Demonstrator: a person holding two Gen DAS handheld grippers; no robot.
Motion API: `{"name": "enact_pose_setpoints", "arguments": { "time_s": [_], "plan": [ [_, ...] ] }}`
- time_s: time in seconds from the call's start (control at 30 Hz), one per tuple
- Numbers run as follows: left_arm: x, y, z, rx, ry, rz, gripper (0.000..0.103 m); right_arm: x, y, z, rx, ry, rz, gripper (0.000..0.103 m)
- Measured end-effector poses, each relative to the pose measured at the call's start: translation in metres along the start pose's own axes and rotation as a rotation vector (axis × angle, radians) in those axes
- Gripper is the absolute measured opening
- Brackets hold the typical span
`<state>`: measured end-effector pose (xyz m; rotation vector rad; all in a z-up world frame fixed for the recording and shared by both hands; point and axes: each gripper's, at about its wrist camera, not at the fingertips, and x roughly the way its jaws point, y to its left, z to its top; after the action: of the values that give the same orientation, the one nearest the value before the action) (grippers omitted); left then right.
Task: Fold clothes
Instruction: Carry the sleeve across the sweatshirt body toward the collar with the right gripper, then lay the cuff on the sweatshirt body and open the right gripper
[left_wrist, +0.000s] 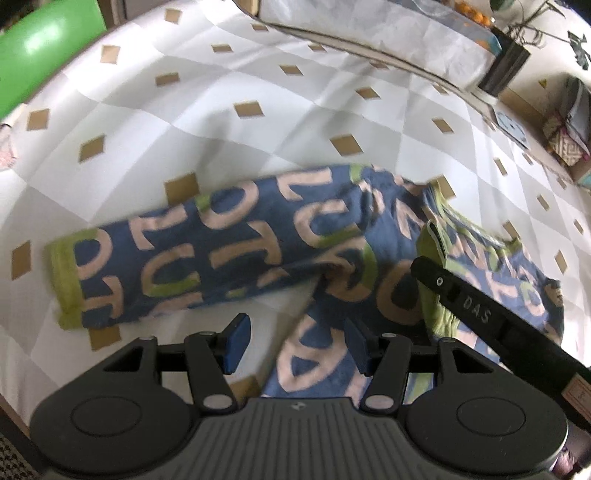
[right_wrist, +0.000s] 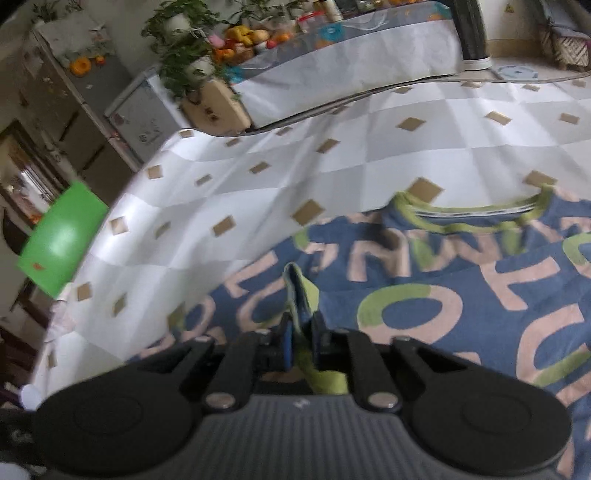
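Right gripper (right_wrist: 300, 341) pinches the blue shirt (right_wrist: 443, 295) cuff — left gripper (left_wrist: 295, 341) spread wide above it.

We noted the shirt (left_wrist: 332, 251) lay on the patterned sheet (left_wrist: 221, 81), one sleeve (left_wrist: 147, 266) extended left. Right gripper (right_wrist: 301, 339) was clamped on a cuff (right_wrist: 303, 295) over the shirt body; left gripper (left_wrist: 295, 343) sat spread beside the sleeve.

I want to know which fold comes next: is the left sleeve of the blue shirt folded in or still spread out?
Spread out: the sleeve lies flat, stretched away from the shirt body across the checked cloth.
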<state>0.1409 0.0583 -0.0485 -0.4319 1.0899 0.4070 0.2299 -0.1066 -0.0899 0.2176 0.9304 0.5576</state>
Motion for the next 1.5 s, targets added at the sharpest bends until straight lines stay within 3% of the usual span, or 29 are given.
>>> {"name": "enact_pose_setpoints", "arguments": {
  "time_s": [0.33, 0.67, 0.87, 1.1, 1.33, 1.5],
  "plan": [
    [0.004, -0.005, 0.0, 0.02, 0.012, 0.0, 0.055, -0.018, -0.019, 0.007, -0.024, -0.016, -0.13, 0.037],
    [0.008, -0.007, -0.001, -0.004, 0.025, 0.01, 0.055, -0.015, -0.052, -0.01, -0.094, 0.117, -0.248, 0.042],
    [0.009, -0.014, -0.002, 0.02, 0.028, 0.012, 0.055, -0.001, -0.027, -0.022, -0.174, 0.157, -0.223, 0.047],
    [0.01, -0.014, -0.002, 0.019, 0.034, 0.011, 0.055, 0.018, 0.005, -0.047, -0.353, 0.255, -0.242, 0.053],
    [0.011, -0.01, 0.0, -0.005, 0.044, 0.002, 0.055, -0.01, -0.003, -0.028, -0.139, 0.234, -0.266, 0.055],
    [0.009, -0.007, 0.001, -0.004, 0.031, 0.011, 0.055, -0.04, -0.013, -0.017, 0.075, 0.236, -0.303, 0.069]
  ]
}}
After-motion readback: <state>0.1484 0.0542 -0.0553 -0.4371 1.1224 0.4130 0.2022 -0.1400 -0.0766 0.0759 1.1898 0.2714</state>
